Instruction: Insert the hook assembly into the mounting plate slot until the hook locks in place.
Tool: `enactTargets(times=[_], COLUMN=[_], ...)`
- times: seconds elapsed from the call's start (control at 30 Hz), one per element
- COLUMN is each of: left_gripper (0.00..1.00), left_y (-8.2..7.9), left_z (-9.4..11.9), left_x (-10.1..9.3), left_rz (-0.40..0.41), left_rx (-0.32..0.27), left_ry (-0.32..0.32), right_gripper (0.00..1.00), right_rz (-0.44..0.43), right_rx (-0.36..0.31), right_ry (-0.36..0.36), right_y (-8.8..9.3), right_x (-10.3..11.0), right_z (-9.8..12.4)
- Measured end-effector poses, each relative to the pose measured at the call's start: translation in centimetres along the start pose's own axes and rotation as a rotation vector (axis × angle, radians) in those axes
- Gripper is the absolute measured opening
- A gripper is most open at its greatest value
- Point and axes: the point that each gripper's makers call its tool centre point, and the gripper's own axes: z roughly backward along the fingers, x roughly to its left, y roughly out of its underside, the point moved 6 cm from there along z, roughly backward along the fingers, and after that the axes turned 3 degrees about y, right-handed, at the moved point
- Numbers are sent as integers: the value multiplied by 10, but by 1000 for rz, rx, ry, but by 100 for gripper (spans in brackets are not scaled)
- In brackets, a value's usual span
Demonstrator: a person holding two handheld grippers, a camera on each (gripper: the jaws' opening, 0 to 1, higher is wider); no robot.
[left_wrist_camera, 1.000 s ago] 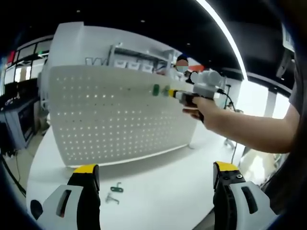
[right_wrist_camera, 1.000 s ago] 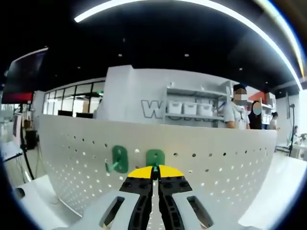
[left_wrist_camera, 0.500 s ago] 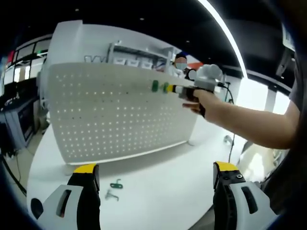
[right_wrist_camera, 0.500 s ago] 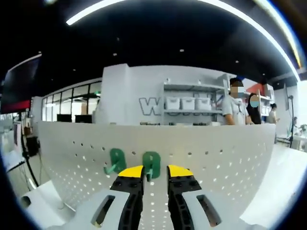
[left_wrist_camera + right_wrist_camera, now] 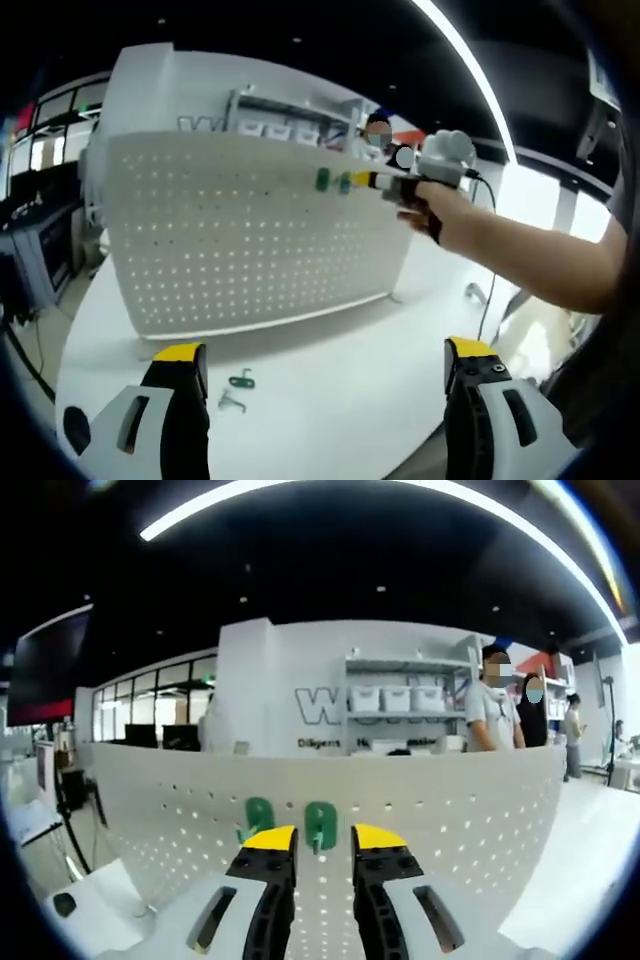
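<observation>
A white pegboard mounting plate point(image 5: 250, 235) stands upright on the white table. Two green hooks hang side by side near its top edge, one point(image 5: 323, 181) to the left of the other point(image 5: 345, 183). In the left gripper view a hand holds my right gripper point(image 5: 362, 181) just off the right-hand hook. In the right gripper view that hook point(image 5: 320, 825) sits on the plate point(image 5: 450, 810) beyond the gap of my open right gripper point(image 5: 323, 842), with the other hook point(image 5: 258, 817) to its left. My left gripper point(image 5: 325, 375) is wide open, low over the table.
Two loose hooks lie on the table point(image 5: 330, 360) in front of the plate: a green one point(image 5: 240, 379) and a pale one point(image 5: 230, 402). A person's forearm point(image 5: 520, 265) crosses the right side. People point(image 5: 495, 715) stand by shelves behind the plate.
My right gripper was shut on the right-hand green hook at the plate; it has opened and drawn back a little, and the hook stays hanging on the plate. The left gripper has barely moved.
</observation>
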Motion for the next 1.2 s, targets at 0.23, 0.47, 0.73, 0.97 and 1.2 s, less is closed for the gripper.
enactTargets(times=[0.23,0.47,0.73,0.97,1.2], left_gripper=[98,98,98,98,98], left_y=[12,16,18,21,22], left_z=[3,6,8,10,12], left_x=[2,4,5,3,4], left_rz=[8,15,19,21,25], left_rx=[48,59,60,66,69], left_ry=[-8,-15,-20,-18,-18], right_gripper=[22,23,23,23,23], right_rz=[32,78,148,177,208], right_rx=[4,34,90,142,193], right_ry=[3,-29,-63,-105,-188], right_y=[-1,5,20,41,58], right_x=[-14,-15,-17,-15,0], right_z=[12,31,51,71,91])
